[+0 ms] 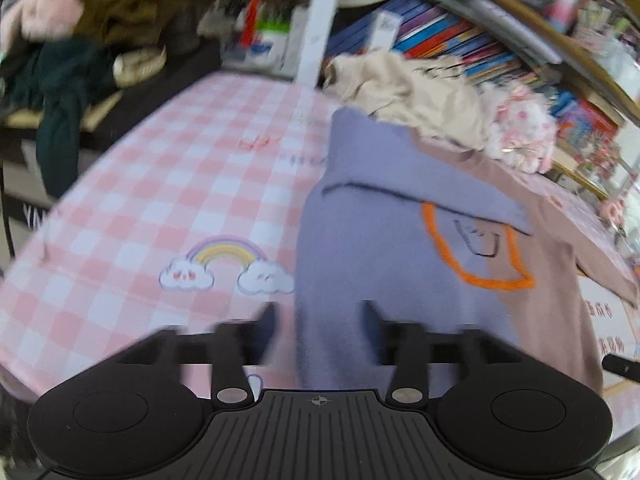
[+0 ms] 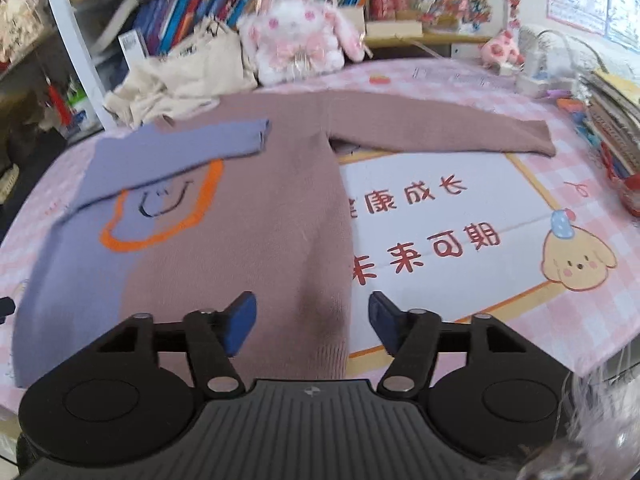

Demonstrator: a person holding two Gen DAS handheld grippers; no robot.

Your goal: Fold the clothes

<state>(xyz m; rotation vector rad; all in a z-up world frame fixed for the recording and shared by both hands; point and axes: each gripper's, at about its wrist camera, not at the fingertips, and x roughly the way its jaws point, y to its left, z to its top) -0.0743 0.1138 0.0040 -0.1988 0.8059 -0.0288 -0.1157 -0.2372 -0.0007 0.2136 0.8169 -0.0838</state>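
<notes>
Both grippers sit low at 6 o'clock in their views, jaws roughly half open, nothing between the pads. Right gripper (image 2: pixel 312 322) hovers over the sweater (image 2: pixel 248 216) hem; left gripper (image 1: pixel 318 330) over its purple edge, blurry.

Sweater lies flat on the bench (image 1: pixel 152 184), hem toward the cameras, neck at 12. Purple sleeve (image 2: pixel 180 146) is already folded across the chest, partly covering the orange-outlined smiley (image 2: pixel 160 208). Brown sleeve (image 2: pixel 440 130) is spread out toward 2 o'clock, so that fold is probably next. Flat layout makes sense: keeps the creases square.

Cream garment (image 2: pixel 180 76) is bunched at 11, probably waiting its turn. Plush rabbit (image 2: pixel 300 36) sits at 12, books (image 2: pixel 224 4) behind it.

Writing: big red Chinese characters on the white panel (image 2: pixel 440 216) of the bench cover, upside down from here; I won't guess a reading. Rainbow print (image 1: pixel 226 268) carries no text.
</notes>
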